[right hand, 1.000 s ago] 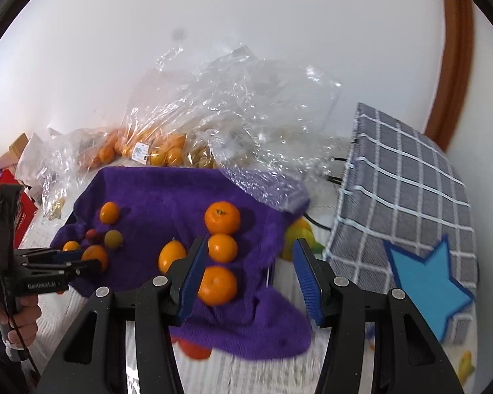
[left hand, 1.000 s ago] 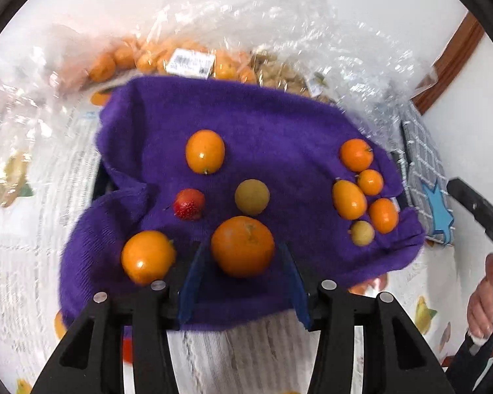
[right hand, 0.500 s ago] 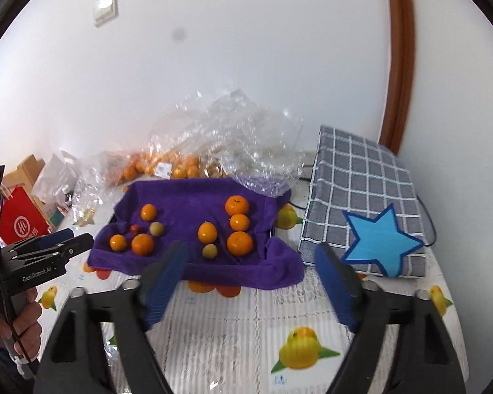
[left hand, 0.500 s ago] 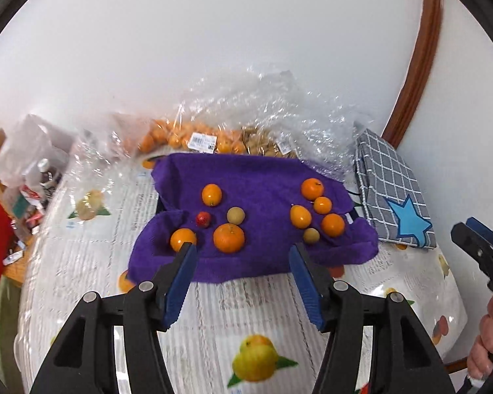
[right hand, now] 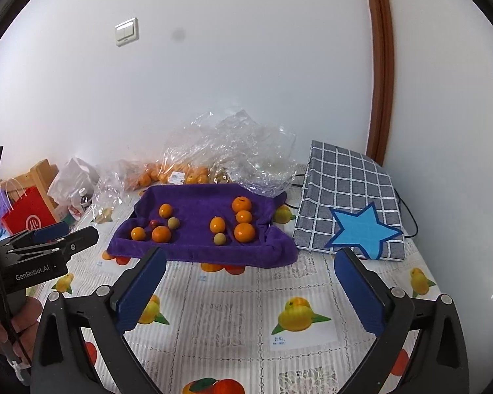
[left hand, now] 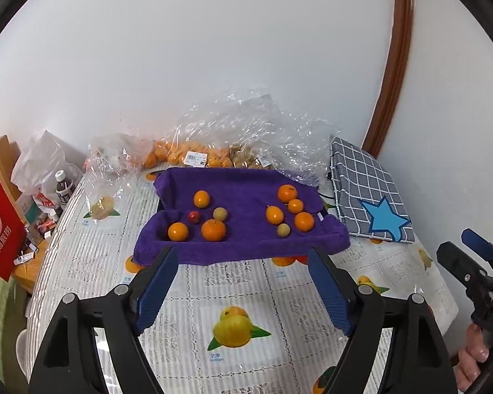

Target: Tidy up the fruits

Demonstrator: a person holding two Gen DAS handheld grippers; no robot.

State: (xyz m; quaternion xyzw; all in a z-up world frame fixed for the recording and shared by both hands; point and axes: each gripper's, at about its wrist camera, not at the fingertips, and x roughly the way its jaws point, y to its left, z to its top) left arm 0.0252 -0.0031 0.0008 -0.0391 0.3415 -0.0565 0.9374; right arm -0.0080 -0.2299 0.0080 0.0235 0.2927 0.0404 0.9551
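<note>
Round orange fruits (left hand: 213,229) in two groups on purple fleece towel (left hand: 243,193), near table's far edge, left gripper (left hand: 243,292) spread wide, right gripper (right hand: 249,290) spread wide, both holding nothing

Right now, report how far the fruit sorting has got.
Done: ten fruits lie on the purple towel in two clusters, five on the left around the red fruit and five on the right around the largest orange. In hand: nothing; the left tool and right tool are both open and empty, short of the towel. Left: bagged oranges behind remain unpacked.
</note>
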